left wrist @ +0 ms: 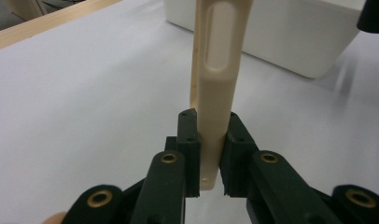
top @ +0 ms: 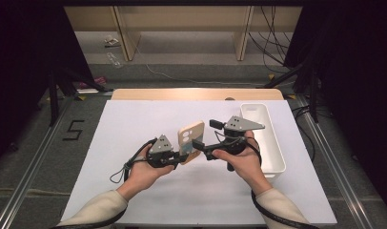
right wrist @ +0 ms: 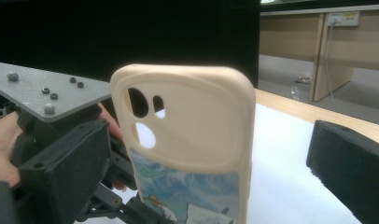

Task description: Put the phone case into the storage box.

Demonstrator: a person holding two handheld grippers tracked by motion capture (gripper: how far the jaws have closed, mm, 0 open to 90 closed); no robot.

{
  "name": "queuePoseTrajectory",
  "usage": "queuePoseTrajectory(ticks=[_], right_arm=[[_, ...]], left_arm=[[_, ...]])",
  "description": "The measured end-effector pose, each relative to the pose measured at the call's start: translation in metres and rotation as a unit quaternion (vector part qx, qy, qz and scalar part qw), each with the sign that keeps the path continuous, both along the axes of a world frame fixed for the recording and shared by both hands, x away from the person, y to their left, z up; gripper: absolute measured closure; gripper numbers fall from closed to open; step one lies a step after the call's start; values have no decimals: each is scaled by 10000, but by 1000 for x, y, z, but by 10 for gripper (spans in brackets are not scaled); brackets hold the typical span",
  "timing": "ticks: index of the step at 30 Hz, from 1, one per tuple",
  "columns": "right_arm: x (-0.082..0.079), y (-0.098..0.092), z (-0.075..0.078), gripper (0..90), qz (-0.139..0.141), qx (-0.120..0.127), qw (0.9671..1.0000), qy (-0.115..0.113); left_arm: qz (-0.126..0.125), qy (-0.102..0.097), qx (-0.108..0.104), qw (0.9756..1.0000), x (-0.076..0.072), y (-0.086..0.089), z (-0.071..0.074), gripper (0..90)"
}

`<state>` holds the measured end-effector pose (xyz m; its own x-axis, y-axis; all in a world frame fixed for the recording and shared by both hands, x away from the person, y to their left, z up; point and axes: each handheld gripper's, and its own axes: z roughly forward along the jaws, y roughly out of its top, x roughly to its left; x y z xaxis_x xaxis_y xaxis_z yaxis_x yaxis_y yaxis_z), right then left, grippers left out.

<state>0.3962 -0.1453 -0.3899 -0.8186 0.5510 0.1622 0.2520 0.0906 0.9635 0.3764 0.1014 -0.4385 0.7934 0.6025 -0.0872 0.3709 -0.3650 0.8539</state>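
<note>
Phone case (top: pixel 190 141) is the thing in hand: a cream-coloured shell with camera cut-outs near its top and a printed picture on the lower part of its back. You hold it above the white table (top: pixel 134 138), between your two hands, standing roughly on end and leaning a little.

Your left gripper (top: pixel 175 157) pinches it at the lower end. In the left gripper view both black pads press on the case's two faces, with the thin edge turned toward that camera and the long side slot (left wrist: pixel 219 39) rising away from the jaws.

Your right gripper (top: pixel 201 147) sits just beside the case on its other side, jaws spread wide. In the right gripper view the case (right wrist: pixel 190 149) stands between its two jaws, the one at the right of that view well clear of it; whether the other touches it, you cannot tell from these views. The left gripper's grey plate (right wrist: pixel 43 95) shows behind the case there.

Beyond your right hand (top: pixel 244 160), a white bin (top: pixel 272 143) lies lengthwise near the table's right edge, apart from the case.
</note>
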Motion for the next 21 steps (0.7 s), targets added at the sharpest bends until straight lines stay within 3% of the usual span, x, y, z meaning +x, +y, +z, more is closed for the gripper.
queuePoseTrajectory(ticks=[21], right_arm=[[-4,6,-4,1,-558,-118,9983,-139]], left_arm=[[211,-10,47,9998,4,-16,3,797]])
